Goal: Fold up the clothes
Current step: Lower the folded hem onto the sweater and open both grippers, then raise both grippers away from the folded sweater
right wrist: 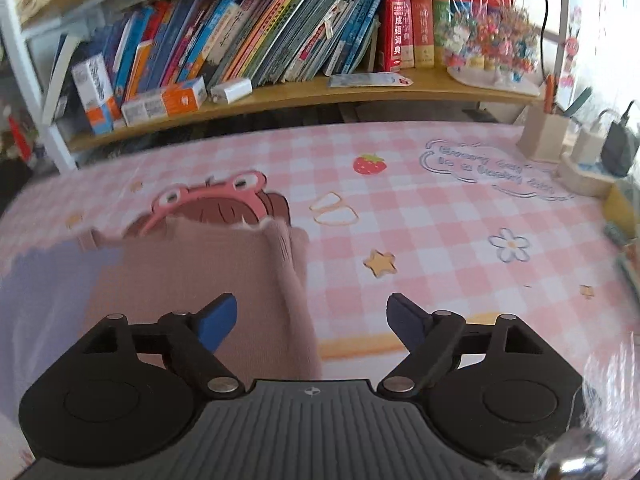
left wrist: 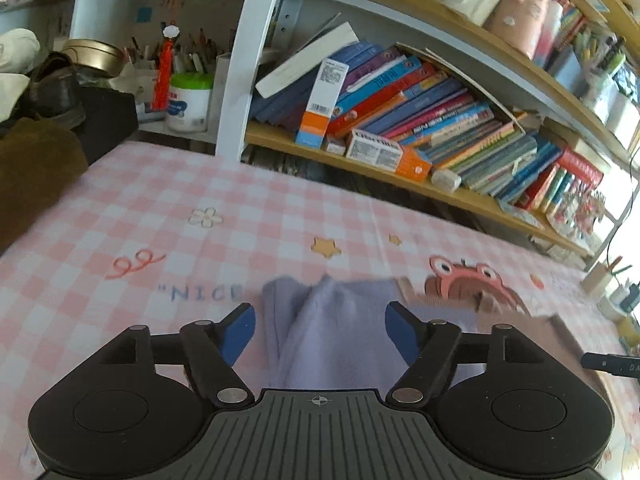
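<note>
A garment with a lavender part [left wrist: 336, 332] and a dusty pink-brown part [right wrist: 208, 276] lies on the pink checked tablecloth [left wrist: 160, 208]. In the left wrist view my left gripper [left wrist: 320, 328] is open, its blue pads on either side of the lavender cloth, just above it. In the right wrist view my right gripper [right wrist: 310, 320] is open over the right edge of the pink-brown part, where a folded strip [right wrist: 292, 264] runs along the edge. The lavender part also shows at the left of the right wrist view [right wrist: 48, 280]. Neither gripper holds cloth.
A bookshelf with leaning books [left wrist: 440, 120] and small boxes [right wrist: 164, 100] stands behind the table. A brown cloth [left wrist: 36, 176] and a shoe [left wrist: 56, 88] lie at far left. A pen holder [right wrist: 544, 132] and a charger [right wrist: 616, 148] stand at the table's right edge.
</note>
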Available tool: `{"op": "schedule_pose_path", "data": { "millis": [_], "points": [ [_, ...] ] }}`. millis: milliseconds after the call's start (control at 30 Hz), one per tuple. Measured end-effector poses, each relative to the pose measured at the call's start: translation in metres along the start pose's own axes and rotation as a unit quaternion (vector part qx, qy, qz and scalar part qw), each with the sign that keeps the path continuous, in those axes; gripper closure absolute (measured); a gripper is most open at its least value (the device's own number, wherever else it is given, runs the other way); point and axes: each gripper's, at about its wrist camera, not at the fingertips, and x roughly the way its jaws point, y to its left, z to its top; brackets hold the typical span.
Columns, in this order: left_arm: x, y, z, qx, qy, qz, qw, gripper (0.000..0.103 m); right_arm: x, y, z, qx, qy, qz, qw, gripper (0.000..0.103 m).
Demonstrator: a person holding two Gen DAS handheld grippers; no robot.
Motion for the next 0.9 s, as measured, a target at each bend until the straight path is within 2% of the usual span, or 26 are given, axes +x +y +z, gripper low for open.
{"op": "schedule_pose_path", "data": {
  "millis": [167,267,433,600,900],
  "points": [
    [-0.017,-0.013,-0.022,-0.002,0.016,0.031,0.9994,0.026,-0.019,0.002,-0.018,-0.024,-0.001,-0.011,1.0,0.016],
    [-0.032,-0.02,-0.036,-0.006,0.021,0.032,0.9992,0.026,-0.034,0.003,-0.029,-0.026,-0.007,-0.004,1.0,0.014],
    [-0.054,-0.038,-0.061,-0.01,0.032,0.026,0.9991,0.018,-0.062,0.007,-0.053,-0.031,-0.012,0.004,0.999,0.013],
    [-0.074,-0.056,-0.086,-0.008,0.044,0.022,0.9988,0.018,-0.088,0.006,-0.082,-0.037,-0.007,0.014,0.999,0.012],
    [-0.095,-0.078,-0.114,0.005,0.064,0.037,0.9973,0.017,-0.117,0.003,-0.12,-0.037,0.003,0.022,0.999,0.009]
  ]
}}
